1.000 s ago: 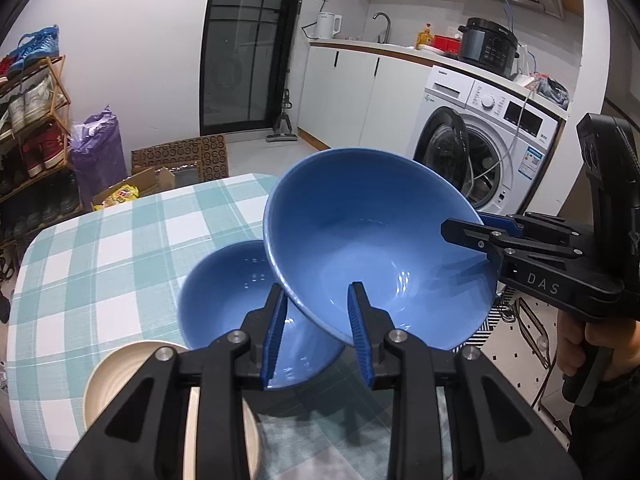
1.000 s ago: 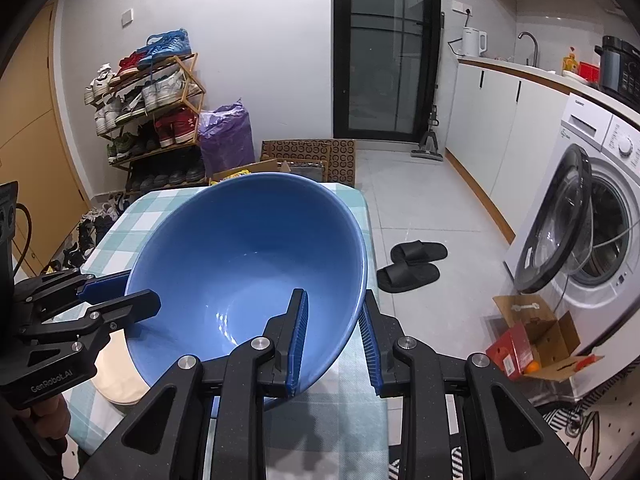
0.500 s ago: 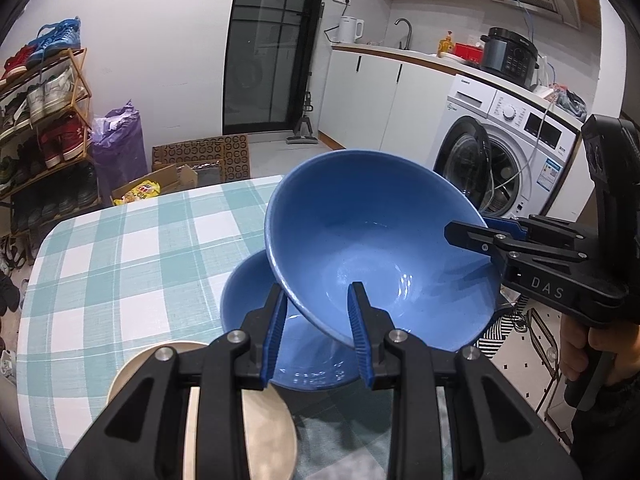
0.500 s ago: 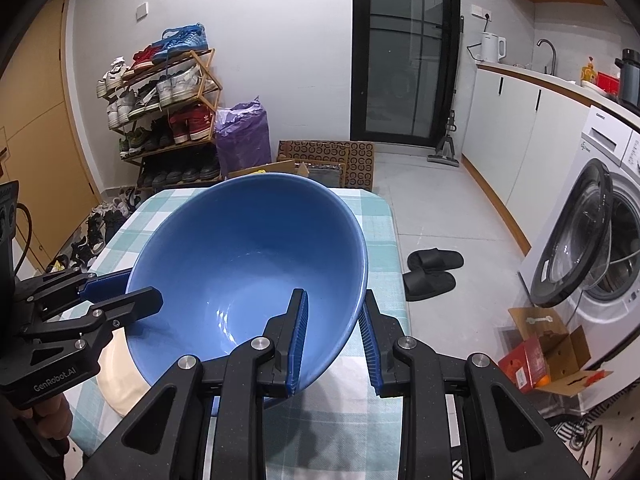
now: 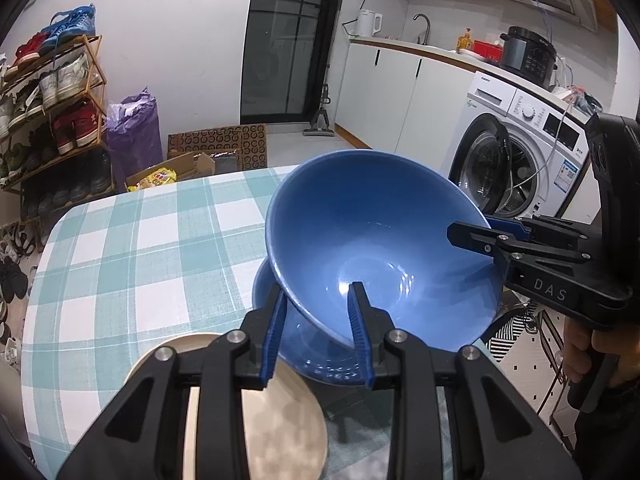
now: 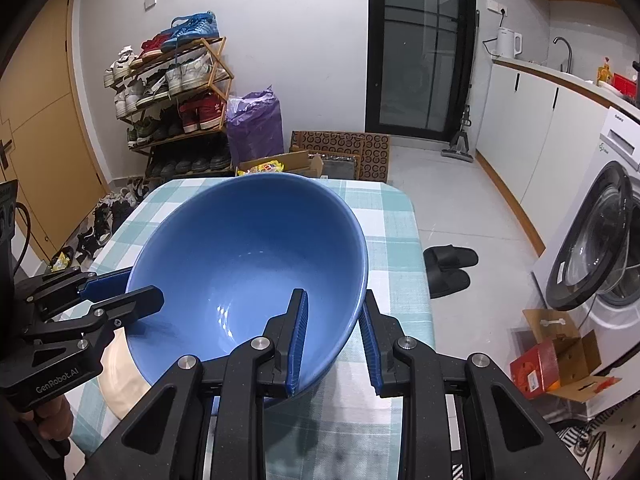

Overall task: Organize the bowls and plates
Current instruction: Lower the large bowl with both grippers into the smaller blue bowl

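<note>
Glossy blue glaze on a large bowl (image 5: 380, 248), held tilted in the air above the near end of the surface (image 5: 132, 248). Clamped at two opposite points of the rim: left claw (image 5: 318, 332) pinching the near edge in the left wrist view, one pad inside the wall and one outside; right claw (image 6: 332, 340) pinching the other side the same way in the right wrist view. Both claws narrowed onto the thin wall, not gaping.

Directly beneath, a second, smaller blue bowl (image 5: 320, 356) sitting on the surface, mostly hidden by the raised one. Just beside that, a pale beige plate (image 5: 280, 420), partly behind the left claw's frame.

Probably stiff, fairly heavy ceramic with a slick finish; likely to chip or crack if dropped or knocked against the bowl below. Best held by the rim on two sides, as here, since one pinch alone could let it swing or slip.

Covering the surface, a teal and white checked cloth. Farther off, a washing machine (image 5: 516, 152) and a rack of shoes (image 6: 172, 92).
</note>
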`<state>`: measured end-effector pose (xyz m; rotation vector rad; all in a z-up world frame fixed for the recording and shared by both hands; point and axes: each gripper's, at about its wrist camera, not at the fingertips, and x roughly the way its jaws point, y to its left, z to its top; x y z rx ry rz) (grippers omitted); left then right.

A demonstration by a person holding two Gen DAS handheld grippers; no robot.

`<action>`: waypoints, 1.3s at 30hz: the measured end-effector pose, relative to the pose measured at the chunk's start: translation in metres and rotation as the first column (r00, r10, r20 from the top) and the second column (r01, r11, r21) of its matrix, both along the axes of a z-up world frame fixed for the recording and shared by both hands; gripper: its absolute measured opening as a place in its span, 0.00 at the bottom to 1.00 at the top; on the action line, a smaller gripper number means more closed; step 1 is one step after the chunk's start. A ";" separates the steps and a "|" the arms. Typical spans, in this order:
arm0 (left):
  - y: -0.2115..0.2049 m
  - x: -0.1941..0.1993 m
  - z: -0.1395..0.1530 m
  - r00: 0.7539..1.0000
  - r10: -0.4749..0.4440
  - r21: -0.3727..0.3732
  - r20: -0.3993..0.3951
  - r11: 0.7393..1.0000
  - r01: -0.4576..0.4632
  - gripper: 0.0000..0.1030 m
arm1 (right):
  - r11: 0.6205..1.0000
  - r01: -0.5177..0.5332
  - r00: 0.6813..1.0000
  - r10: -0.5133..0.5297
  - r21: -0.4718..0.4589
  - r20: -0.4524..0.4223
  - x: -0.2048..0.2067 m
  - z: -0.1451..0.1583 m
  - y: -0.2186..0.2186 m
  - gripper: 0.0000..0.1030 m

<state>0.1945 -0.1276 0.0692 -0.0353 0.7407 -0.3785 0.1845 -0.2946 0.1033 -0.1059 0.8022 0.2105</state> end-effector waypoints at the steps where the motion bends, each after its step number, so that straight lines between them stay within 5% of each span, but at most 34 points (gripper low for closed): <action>1: 0.001 0.001 -0.002 1.000 0.003 0.003 -0.004 1.000 -0.003 0.29 | 1.000 -0.002 1.000 0.002 0.000 -0.005 0.002 -0.003 0.002 0.26; 39: 0.002 0.022 -0.048 0.996 0.033 0.077 -0.086 0.997 -0.027 0.29 | 0.994 -0.016 0.996 0.007 -0.105 -0.090 0.026 -0.066 0.028 0.26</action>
